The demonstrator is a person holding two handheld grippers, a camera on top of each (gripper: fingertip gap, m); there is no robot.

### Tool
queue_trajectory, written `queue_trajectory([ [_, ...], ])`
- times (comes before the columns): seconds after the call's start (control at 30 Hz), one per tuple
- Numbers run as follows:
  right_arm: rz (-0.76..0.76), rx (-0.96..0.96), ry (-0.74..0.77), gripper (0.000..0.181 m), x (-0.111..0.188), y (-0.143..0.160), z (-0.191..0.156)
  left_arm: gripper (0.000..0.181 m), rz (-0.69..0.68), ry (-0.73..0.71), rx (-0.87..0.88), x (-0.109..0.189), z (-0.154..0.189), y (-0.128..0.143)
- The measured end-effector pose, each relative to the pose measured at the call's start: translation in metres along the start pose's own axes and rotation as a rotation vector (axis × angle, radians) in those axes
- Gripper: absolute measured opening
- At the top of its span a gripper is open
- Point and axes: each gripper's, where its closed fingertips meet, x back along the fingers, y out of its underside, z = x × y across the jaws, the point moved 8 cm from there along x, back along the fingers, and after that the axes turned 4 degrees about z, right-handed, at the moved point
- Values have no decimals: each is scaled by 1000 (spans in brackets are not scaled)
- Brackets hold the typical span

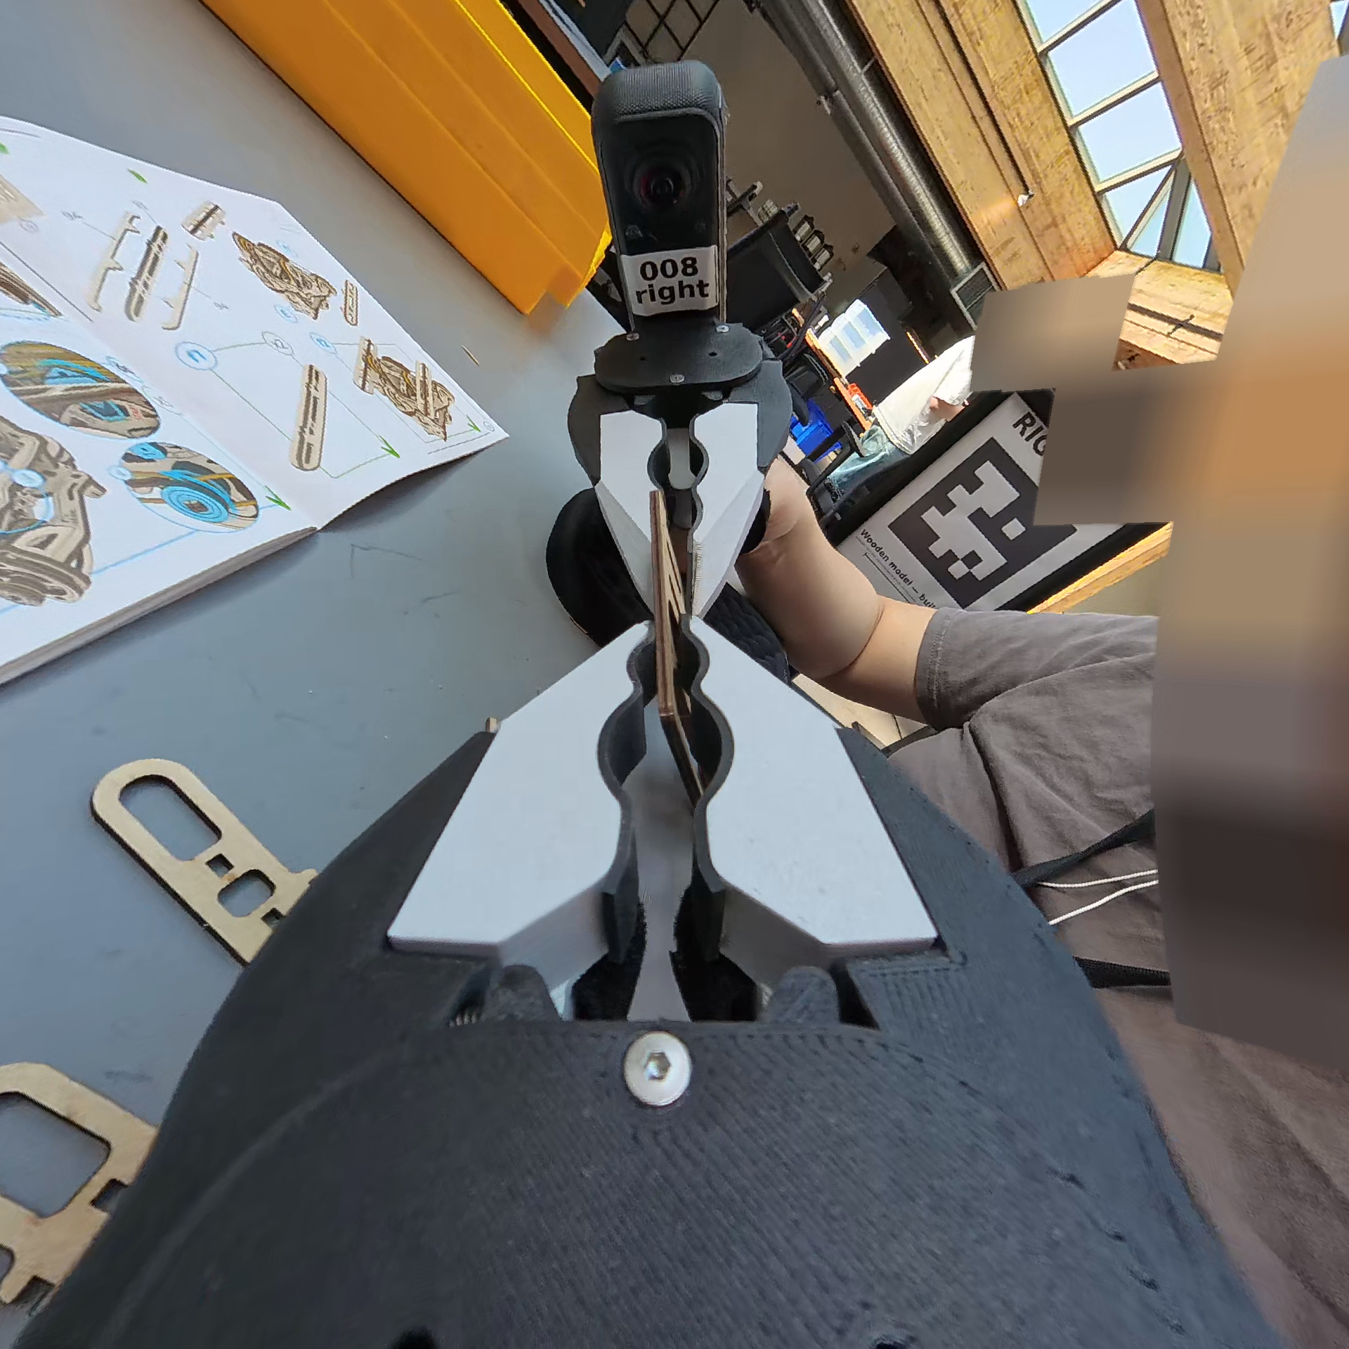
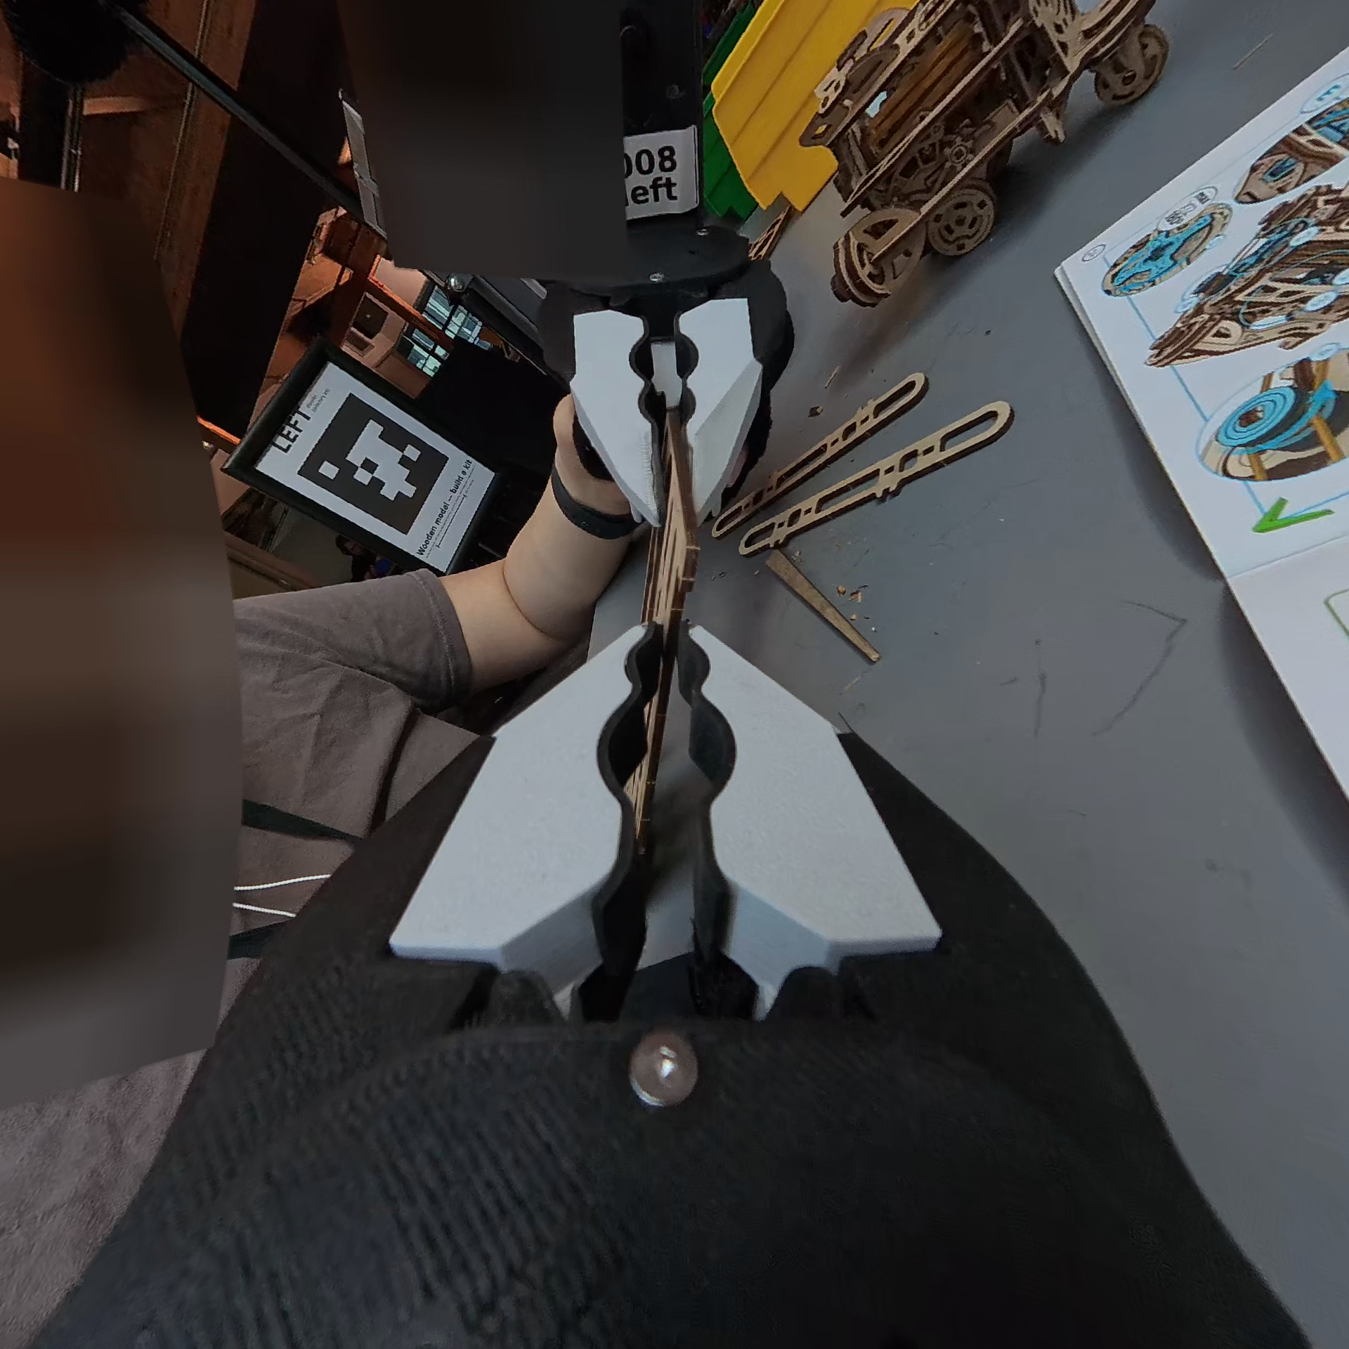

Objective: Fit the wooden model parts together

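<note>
On the left of the left wrist view the booklet (image 1: 219, 379) lies open on the table (image 1: 328, 693), with a yellow bin (image 1: 438, 131) at the far edge and two loose slats (image 1: 197, 861) near the near edge. In the middle, the left gripper (image 1: 668, 657) and the right gripper (image 1: 675, 584) meet tip to tip above the table, each closed on one end of a thin wooden strip (image 1: 668, 598). The strip looks like two flat parts laid face to face, though I cannot tell if they are seated.

In the right wrist view the strip (image 2: 668, 584) runs straight from the right gripper (image 2: 660, 657) to the left gripper (image 2: 671, 504), seen edge-on, its long axis along both sets of fingers. To the right lie two more slats (image 2: 869, 474), a wooden spike (image 2: 821, 606) and the built model (image 2: 942, 139).

The likely trouble: thin ply may bend or snap if either hand twists, and uneven squeeze could slide the layers out of line.
</note>
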Motion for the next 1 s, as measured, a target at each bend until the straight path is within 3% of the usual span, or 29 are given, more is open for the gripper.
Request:
queue_trajectory([
  [0.17, 14, -16, -14, 3, 0, -1, 0, 1, 6, 10, 12, 0, 1, 0],
  [0.27, 51, -30, -8, 18, -2, -3, 0, 1, -9, 11, 9, -3, 1, 2],
  [0.37, 71, -12, 11, 17, -6, -4, 0, 1, -27, 16, 12, -6, 1, 4],
  [0.47, 72, 27, 29, 4, -7, -5, -2, 1, -38, 28, 12, -9, 1, 6],
  [0.63, 63, -9, -2, 12, -9, -4, -2, 2, -50, 8, -12, -11, 2, 7],
  [1.0, 25, 1, 9, 2, -12, -1, -3, 6, -20, 22, 7, -11, 0, 6],
])
